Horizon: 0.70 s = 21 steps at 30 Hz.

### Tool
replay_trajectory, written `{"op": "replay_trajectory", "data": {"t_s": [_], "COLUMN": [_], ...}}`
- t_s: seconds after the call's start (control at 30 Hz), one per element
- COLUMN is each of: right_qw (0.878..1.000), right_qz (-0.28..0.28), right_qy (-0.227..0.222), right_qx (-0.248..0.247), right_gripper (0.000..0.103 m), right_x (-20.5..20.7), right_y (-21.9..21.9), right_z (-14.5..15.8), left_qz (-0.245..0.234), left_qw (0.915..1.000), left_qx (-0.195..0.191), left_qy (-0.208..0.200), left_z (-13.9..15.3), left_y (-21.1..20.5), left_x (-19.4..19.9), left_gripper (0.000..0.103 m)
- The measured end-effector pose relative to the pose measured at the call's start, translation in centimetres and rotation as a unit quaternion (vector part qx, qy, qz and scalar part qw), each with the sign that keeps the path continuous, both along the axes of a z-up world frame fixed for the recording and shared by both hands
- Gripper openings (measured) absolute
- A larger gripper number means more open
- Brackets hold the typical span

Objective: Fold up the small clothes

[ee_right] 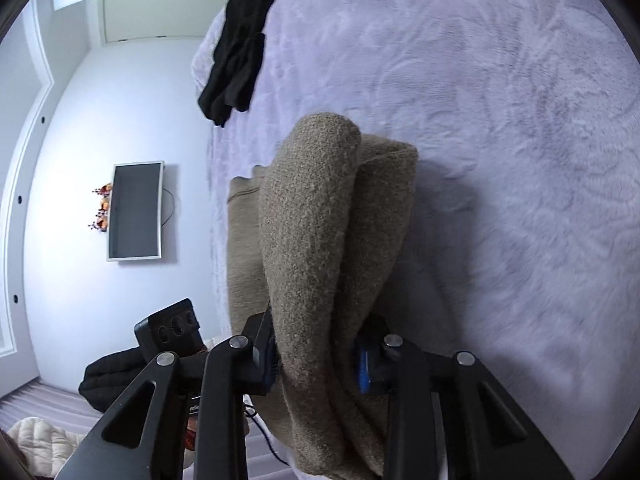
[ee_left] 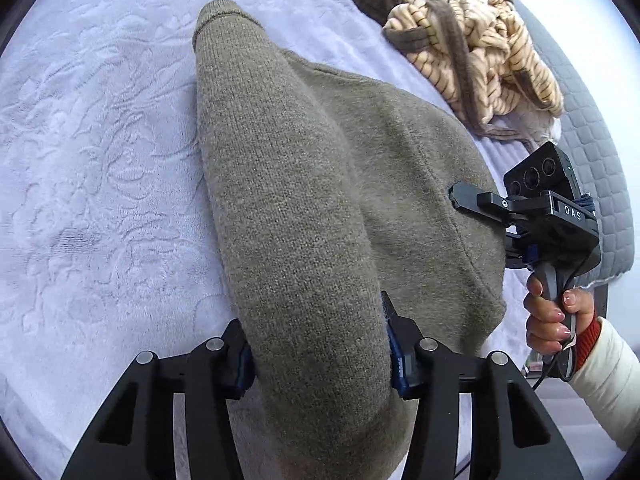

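The olive-brown knitted sweater [ee_left: 304, 208] lies on the pale lilac embossed bedspread [ee_left: 100, 152], one fold clamped in the left gripper [ee_left: 318, 344], another pinched by the right gripper [ee_right: 316, 356] (striped cream garment [ee_left: 476, 52] lies beyond).

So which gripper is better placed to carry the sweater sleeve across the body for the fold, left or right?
Left, probably. The left gripper is clamped on the long sleeve, which runs out over the sweater. The right gripper is pinching bunched fabric at the sweater's edge, better suited to anchoring it on the bedspread.
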State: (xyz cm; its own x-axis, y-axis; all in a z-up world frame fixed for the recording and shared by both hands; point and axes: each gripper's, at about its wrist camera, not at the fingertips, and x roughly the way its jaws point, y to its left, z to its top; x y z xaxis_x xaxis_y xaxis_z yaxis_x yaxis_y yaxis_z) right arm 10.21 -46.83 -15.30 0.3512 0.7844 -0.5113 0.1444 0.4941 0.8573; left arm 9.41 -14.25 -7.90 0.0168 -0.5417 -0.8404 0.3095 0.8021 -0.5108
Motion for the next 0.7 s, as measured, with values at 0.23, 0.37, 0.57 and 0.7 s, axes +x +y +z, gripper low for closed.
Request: {"op": "replay_trajectory", "data": {"t_s": [0.23,0.37,0.57,0.7], "right_qw": [1.0,0.999,0.999,0.998], "right_qz": [0.003,0.018,0.031,0.046], "right_qy": [-0.024,-0.022,-0.002,0.022], "right_qx": [0.012,0.017,0.041,0.035], "right_gripper": [0.032,0.032,0.032,0.032], "right_x": [-2.0,-3.7,-5.9,-6.0], "right_y": [3.2,5.8,11.4,14.6], "right_z": [4.1,5.1,3.1,0.3], "left_qz": [-0.001,-0.004,0.017,0.027], "left_qw": [0.9996,0.9997,0.9998,0.998], "left_qx": [-0.026,-0.015,0.011,0.057], "left_qy": [-0.013,-0.017,-0.004,-0.006], "left_z": [3.7,5.1,5.5,3.7], "left_y": [3.4,6.1,12.0,14.9], "left_x": [-2.1,-4.1,-7.0,-8.5], "left_gripper": [0.052,0.052,0.052,0.052]}}
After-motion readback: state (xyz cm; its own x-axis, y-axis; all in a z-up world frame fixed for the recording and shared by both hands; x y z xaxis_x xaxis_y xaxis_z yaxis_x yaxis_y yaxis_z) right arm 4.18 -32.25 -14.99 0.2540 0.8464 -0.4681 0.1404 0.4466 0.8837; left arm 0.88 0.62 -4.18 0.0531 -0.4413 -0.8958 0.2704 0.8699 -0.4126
